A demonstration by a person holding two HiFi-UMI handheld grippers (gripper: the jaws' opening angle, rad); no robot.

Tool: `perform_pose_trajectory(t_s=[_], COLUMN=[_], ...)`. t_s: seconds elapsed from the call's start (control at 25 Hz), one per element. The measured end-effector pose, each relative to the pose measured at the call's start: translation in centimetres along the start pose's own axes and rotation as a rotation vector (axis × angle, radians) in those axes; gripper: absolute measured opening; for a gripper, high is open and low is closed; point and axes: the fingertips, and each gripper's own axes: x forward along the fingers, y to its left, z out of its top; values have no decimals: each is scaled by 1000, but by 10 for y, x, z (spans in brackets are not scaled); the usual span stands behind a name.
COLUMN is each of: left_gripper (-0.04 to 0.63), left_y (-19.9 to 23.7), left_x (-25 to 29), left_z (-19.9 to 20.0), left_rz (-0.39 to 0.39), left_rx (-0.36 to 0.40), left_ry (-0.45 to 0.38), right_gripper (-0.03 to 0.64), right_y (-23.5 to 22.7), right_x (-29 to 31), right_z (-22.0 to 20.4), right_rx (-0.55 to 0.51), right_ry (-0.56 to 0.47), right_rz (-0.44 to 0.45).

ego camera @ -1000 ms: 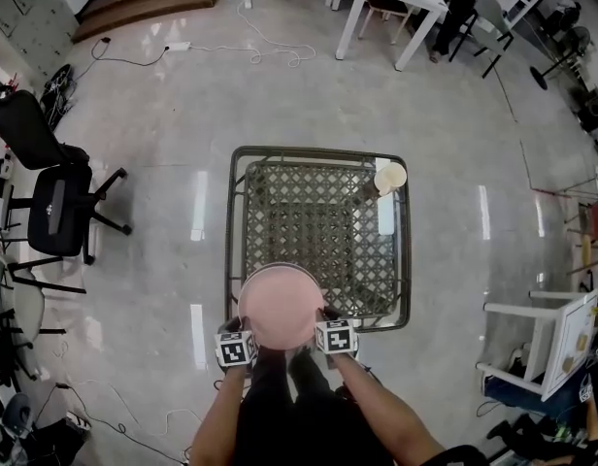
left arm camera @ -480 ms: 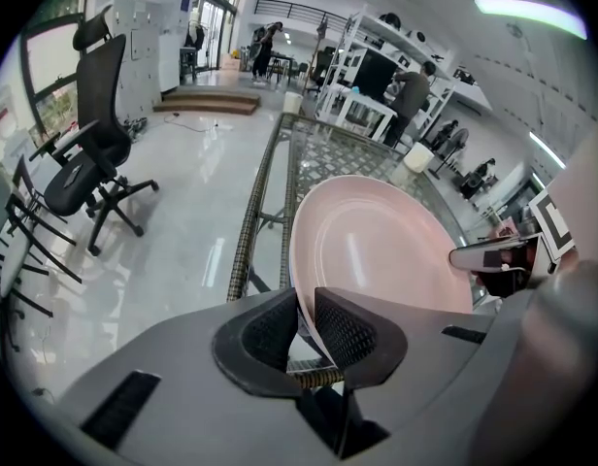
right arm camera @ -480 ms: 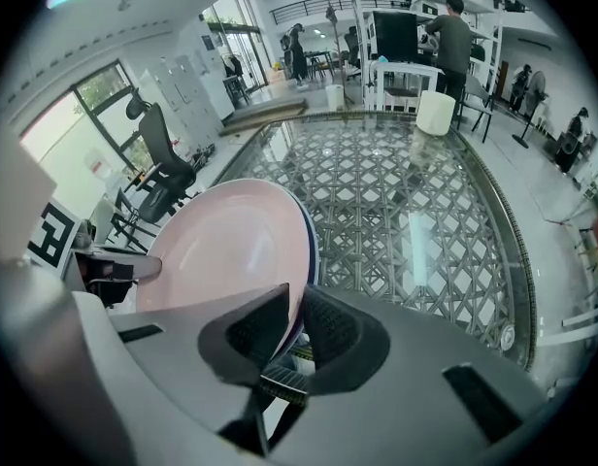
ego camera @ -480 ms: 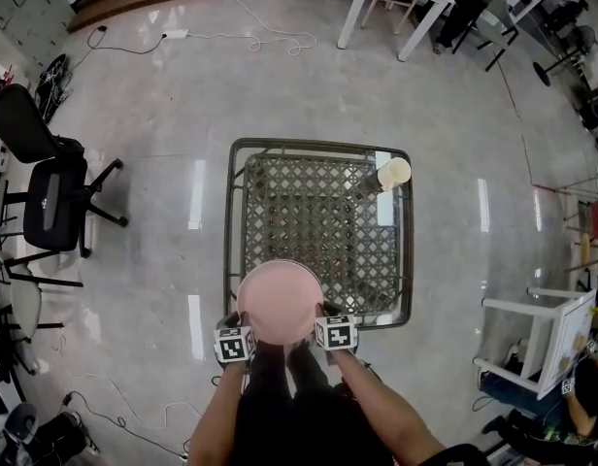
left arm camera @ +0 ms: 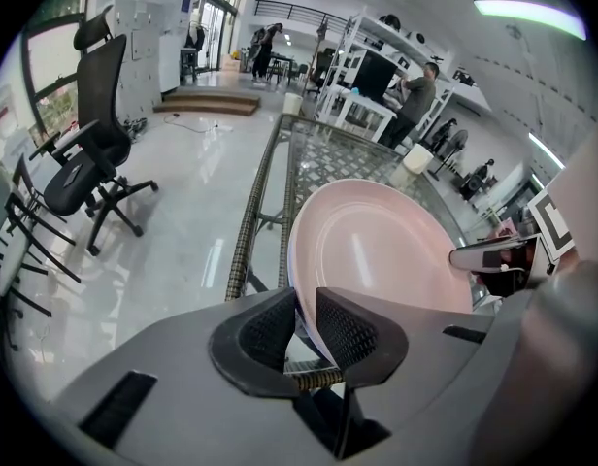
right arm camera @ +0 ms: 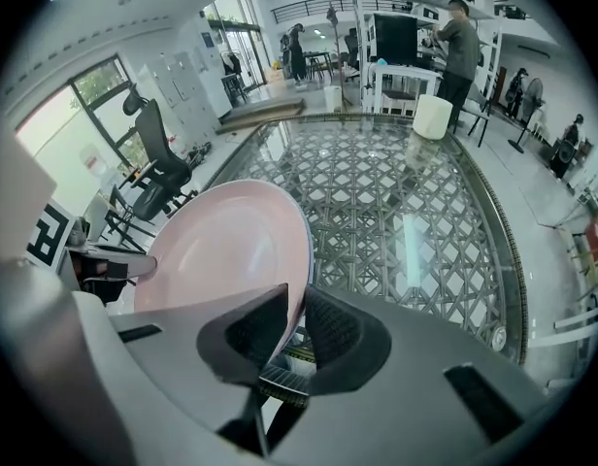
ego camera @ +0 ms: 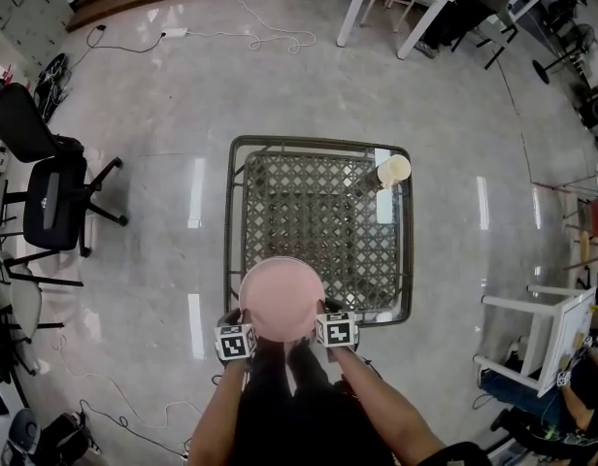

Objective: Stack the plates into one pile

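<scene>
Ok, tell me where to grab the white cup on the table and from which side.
Take the white cup by its side wall, below the rim, jaws level, probably coming from the table's near side. It stands upright by the far right edge, round and slightly tapered, so opposite wall faces should give the steadiest grip.

Left claw [left arm camera: 307, 307] slackening on plate [left arm camera: 386, 250], right claw [right arm camera: 297, 304] tight

No text, label, brand or number is legible anywhere.
</scene>
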Motion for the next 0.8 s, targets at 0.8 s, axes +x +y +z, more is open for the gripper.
perform_pose_trajectory(t_s=[0.8], left_gripper=[104], left_y=[5], left_x=[-38], left_z=[16], left_rz=[45], left_rx=[-30], left_ry=[-118], right_gripper=[61], right_y=[5], right_x=[-33], right_z=[22], right_rx=[-53], right_ry=[-104], right_rz=[9])
